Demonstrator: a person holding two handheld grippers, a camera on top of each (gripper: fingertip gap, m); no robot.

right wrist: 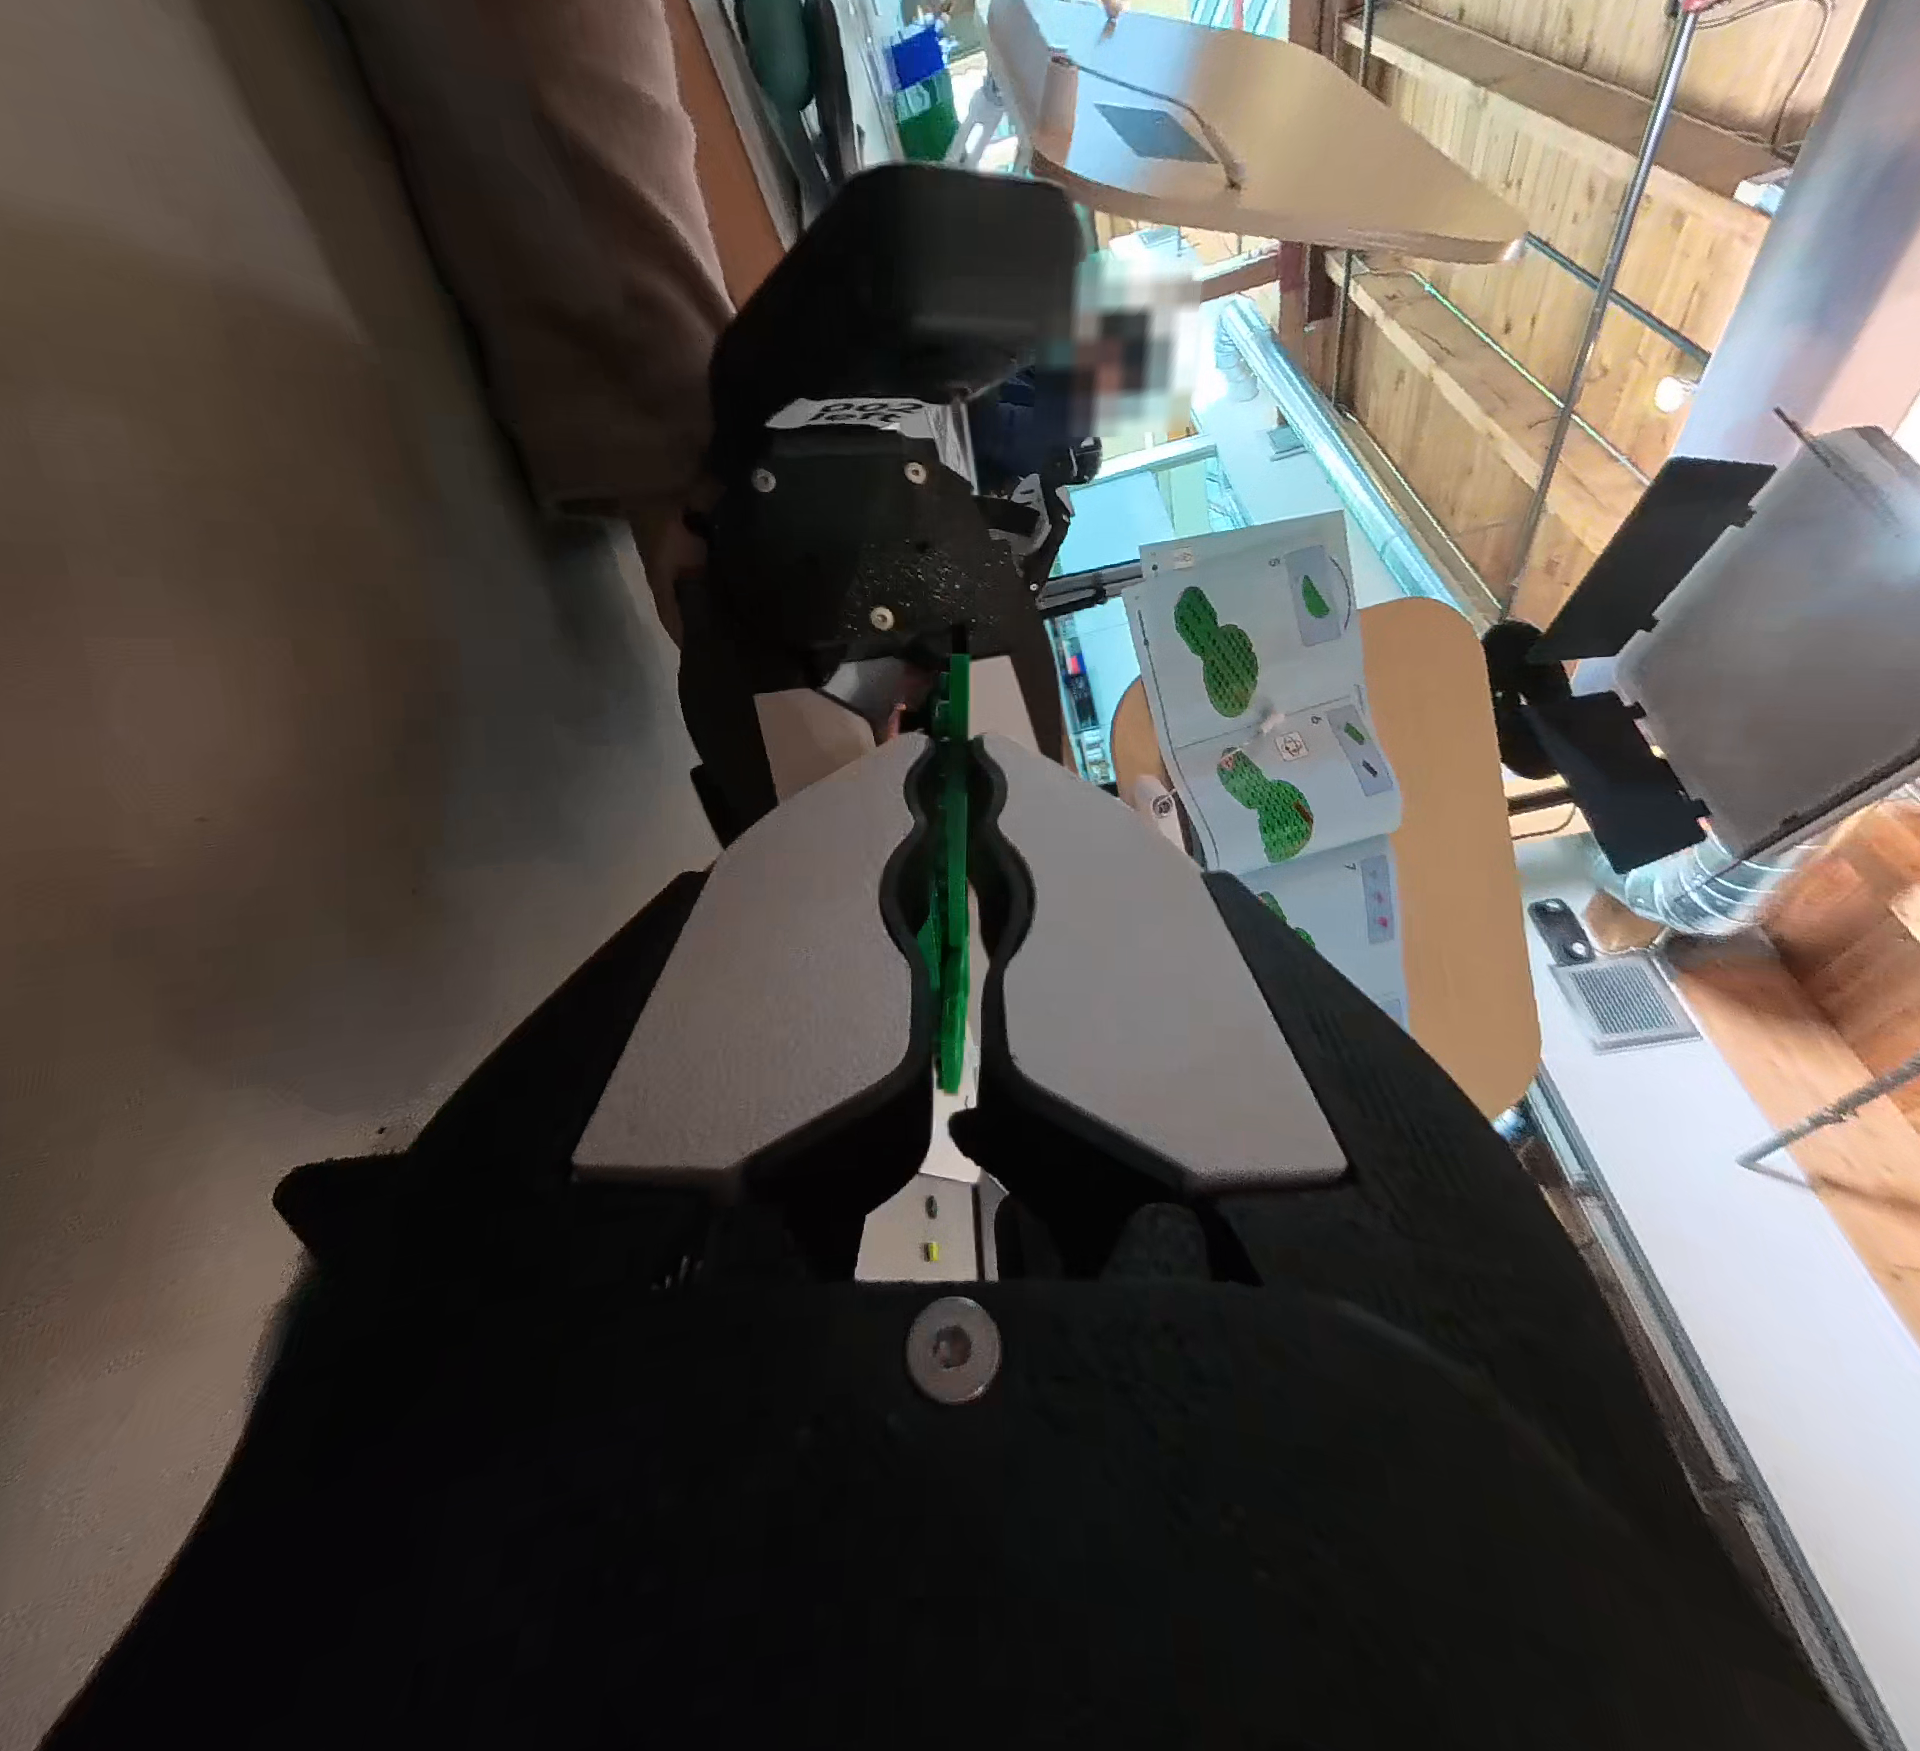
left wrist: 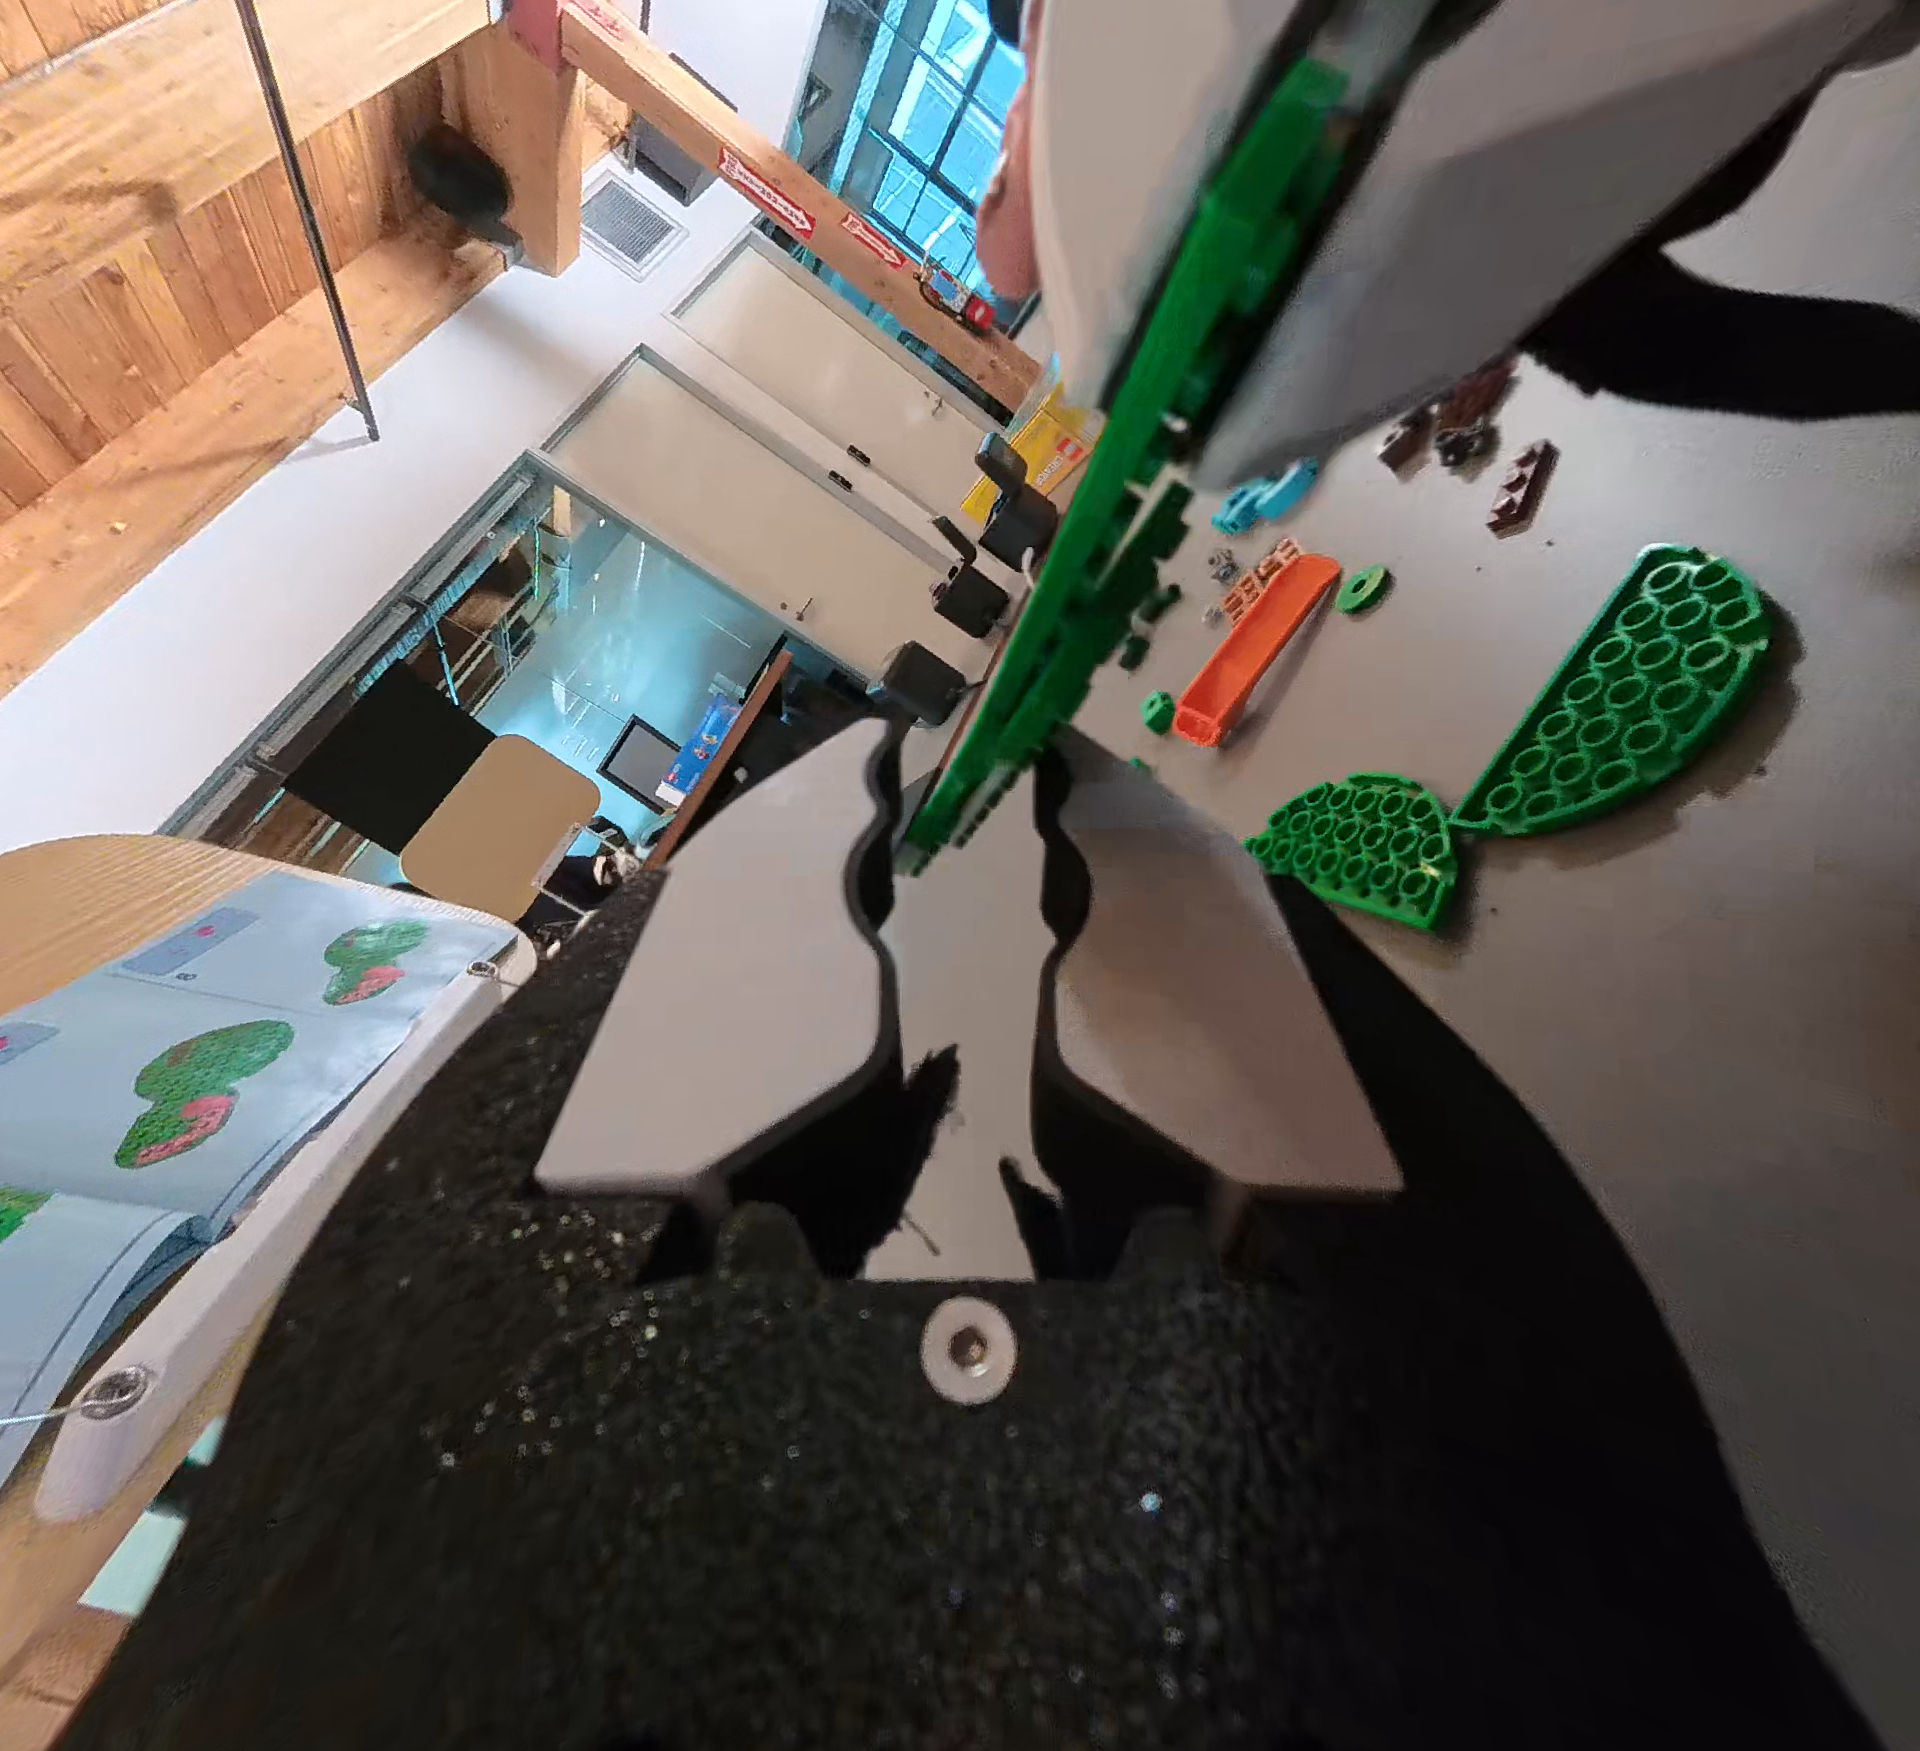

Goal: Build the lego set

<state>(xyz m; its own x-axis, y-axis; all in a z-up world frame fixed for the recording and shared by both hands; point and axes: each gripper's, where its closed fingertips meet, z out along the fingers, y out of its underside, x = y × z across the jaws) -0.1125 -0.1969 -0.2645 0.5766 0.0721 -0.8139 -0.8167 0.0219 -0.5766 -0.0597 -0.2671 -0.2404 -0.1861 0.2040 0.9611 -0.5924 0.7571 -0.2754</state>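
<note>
A long green Lego plate assembly (left wrist: 1143, 496) is held edge-on above the grey table (left wrist: 1662, 1130), with a gripper at each end. My left gripper (left wrist: 966, 756) has its fingertips closed around the plate's near end. My right gripper (left wrist: 1143, 444) comes in from the top of the left wrist view and clamps the far end. In the right wrist view the plate (right wrist: 951, 870) sits between the shut fingers of my right gripper (right wrist: 951, 745), and my left gripper (right wrist: 951, 662) faces it, holding the other end.
On the table lie two upside-down green rounded plates (left wrist: 1631, 693) (left wrist: 1361, 844), an orange trough piece (left wrist: 1257, 652), a turquoise piece (left wrist: 1262, 496), a green round piece (left wrist: 1361, 587) and brown pieces (left wrist: 1475, 454). The instruction booklet (right wrist: 1257, 714) stands on a holder beside the table. The grippers' ends are close to 9 cm from one another.
</note>
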